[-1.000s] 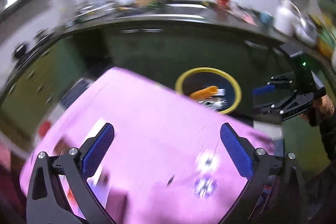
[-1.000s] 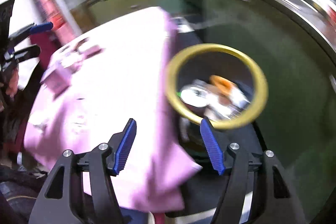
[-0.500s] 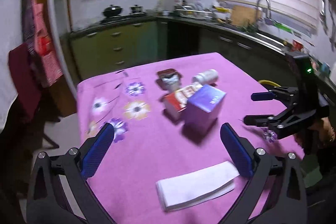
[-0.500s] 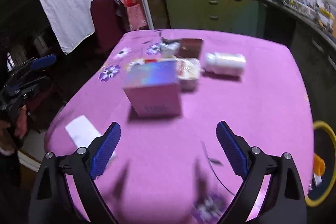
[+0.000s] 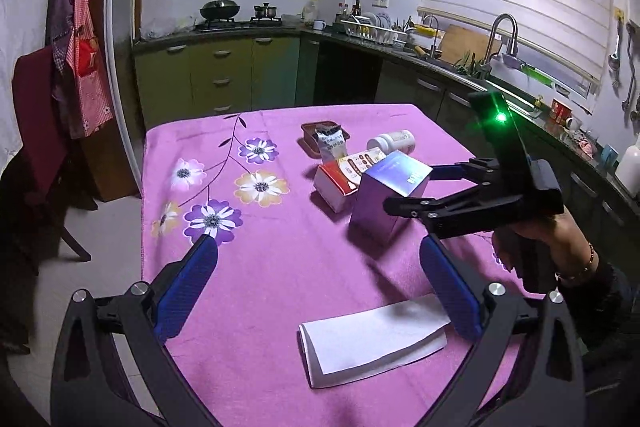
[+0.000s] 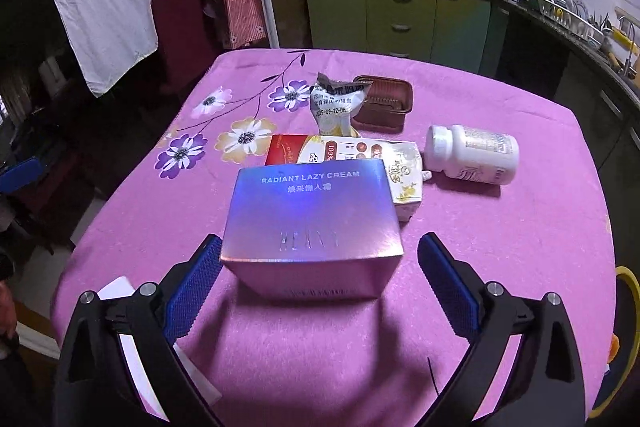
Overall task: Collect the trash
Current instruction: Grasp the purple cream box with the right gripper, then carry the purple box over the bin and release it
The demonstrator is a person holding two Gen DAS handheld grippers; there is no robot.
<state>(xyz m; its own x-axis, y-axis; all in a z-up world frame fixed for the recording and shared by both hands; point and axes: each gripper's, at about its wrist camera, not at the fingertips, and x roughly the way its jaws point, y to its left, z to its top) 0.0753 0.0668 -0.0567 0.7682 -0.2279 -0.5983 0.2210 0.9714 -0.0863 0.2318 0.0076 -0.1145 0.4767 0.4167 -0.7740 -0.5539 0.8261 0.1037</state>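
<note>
Left gripper point(image 5: 318, 269): blue-padded fingers point(image 5: 187, 289) spread wide, released, holding nothing, hovering over the near edge of the table point(image 5: 256, 267) draped in a pink floral cloth.
Folded white paper napkin point(image 5: 374, 337): lies flat on the cloth just ahead of the left gripper, toward 5 o'clock in the left wrist view.
Right gripper point(image 6: 320, 277): fingers parted and released, flanking the iridescent purple cardboard cream box point(image 6: 310, 231); the left pad looks at or just beside the box's corner, the right pad stands apart from it.
Cream box: upright on the table near its middle, at 12 o'clock between the right gripper's fingers.
Red-and-white printed carton point(image 6: 348, 163): lies flat directly behind the cream box, touching or nearly so.
White plastic pill bottle point(image 6: 472, 155): on its side at 2 o'clock from the cream box, just beside the carton.
Crumpled white snack wrapper point(image 6: 334, 105): stands behind the carton, leaning against the brown plastic tray point(image 6: 384, 103).
Yellow-rimmed trash bin point(image 6: 628, 307): rim shows beyond the table's edge at 3 o'clock in the right wrist view.
</note>
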